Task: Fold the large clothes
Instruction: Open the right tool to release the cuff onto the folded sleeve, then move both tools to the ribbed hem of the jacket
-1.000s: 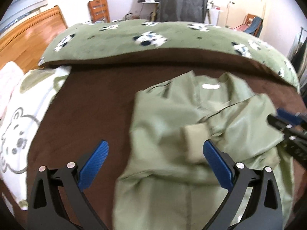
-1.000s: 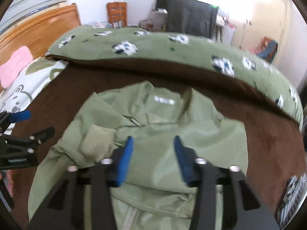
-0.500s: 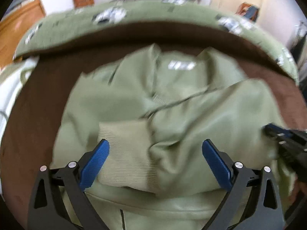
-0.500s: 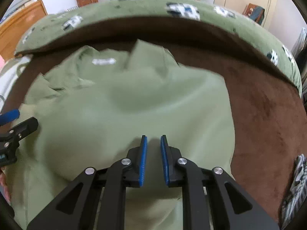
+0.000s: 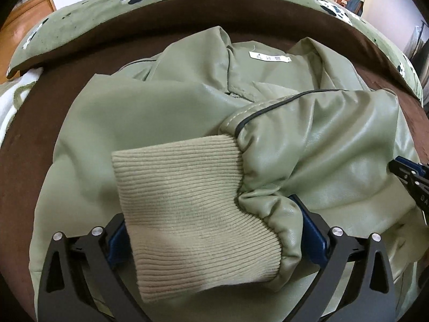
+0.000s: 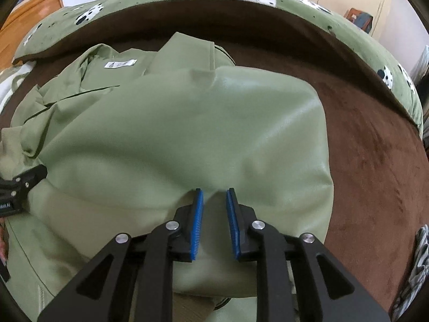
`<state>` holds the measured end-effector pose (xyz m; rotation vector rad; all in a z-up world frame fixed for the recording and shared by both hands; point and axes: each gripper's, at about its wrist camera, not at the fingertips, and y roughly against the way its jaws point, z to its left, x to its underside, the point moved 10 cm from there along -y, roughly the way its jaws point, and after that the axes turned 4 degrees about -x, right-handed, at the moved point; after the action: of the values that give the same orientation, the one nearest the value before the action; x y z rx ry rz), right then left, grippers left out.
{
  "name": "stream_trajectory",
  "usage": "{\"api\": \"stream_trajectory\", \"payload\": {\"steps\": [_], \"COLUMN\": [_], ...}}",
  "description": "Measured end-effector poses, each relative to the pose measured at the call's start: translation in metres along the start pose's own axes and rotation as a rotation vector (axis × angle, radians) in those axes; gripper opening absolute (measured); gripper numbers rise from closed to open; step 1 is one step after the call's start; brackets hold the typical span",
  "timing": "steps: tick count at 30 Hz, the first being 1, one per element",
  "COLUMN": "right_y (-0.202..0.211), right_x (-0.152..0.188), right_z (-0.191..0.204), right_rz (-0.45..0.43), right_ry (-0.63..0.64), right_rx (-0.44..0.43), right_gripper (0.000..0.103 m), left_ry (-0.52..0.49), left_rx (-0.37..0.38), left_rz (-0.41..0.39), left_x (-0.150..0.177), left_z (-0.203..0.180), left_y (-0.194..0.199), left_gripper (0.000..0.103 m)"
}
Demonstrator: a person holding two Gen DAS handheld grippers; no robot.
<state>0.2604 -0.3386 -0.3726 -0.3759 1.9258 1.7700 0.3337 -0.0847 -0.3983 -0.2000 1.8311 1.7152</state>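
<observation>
Two claws work low over a green jacket [image 5: 166, 112] spread on the brown bed cover [image 6: 375, 145]. Left claw [image 5: 214, 230] reaches forward with its jaws wide apart, straddling the ribbed cuff [image 5: 187, 196] of a sleeve folded across the jacket's front; whether its pads press the cuff I cannot tell. Right claw [image 6: 213, 222] points forward over the jacket's right side, jaws slightly parted with fabric rising between them.

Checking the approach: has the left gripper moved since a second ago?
Yes. The left gripper has come forward and down: the quilt has slid up the frame, and the cuff now lies between its fingers.
</observation>
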Motion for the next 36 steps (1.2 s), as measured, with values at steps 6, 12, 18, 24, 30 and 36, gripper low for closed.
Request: {"api": "stream_trajectory", "payload": {"steps": [6,12,18,24,30,36], "right_y": [0.040,0.099,0.153,0.200,0.218,0.226], "right_x": [-0.015,-0.014,0.000,0.046,0.103,0.178], "right_z": [-0.007,0.010,0.025,0.032,0.029,0.020], "right_rz": [-0.137,-0.202,-0.214,-0.197,-0.162,-0.102], "right_ry": [-0.035,0.020,0.053,0.052,0.006,-0.048], "right_rx": [0.052,0.030,-0.017,-0.045,-0.037,0.018], "right_gripper": [0.087,0.087,0.088,0.089,0.089,0.089], "left_ry": [0.025,0.056,0.026,0.014,0.021,0.025], "left_rx": [-0.001,-0.023,-0.062,-0.077,-0.108,-0.104], "left_rz": [0.028,-0.014,-0.028,-0.045,-0.052,0.022], "left_x": [-0.001,0.013,0.041,0.081,0.135,0.201], "left_z": [-0.001,0.008,0.017,0.035,0.062,0.082], "left_y": [0.011,0.054,0.111,0.170,0.207,0.206], "left_gripper": [0.097,0.097,0.097,0.097,0.097,0.097]}}
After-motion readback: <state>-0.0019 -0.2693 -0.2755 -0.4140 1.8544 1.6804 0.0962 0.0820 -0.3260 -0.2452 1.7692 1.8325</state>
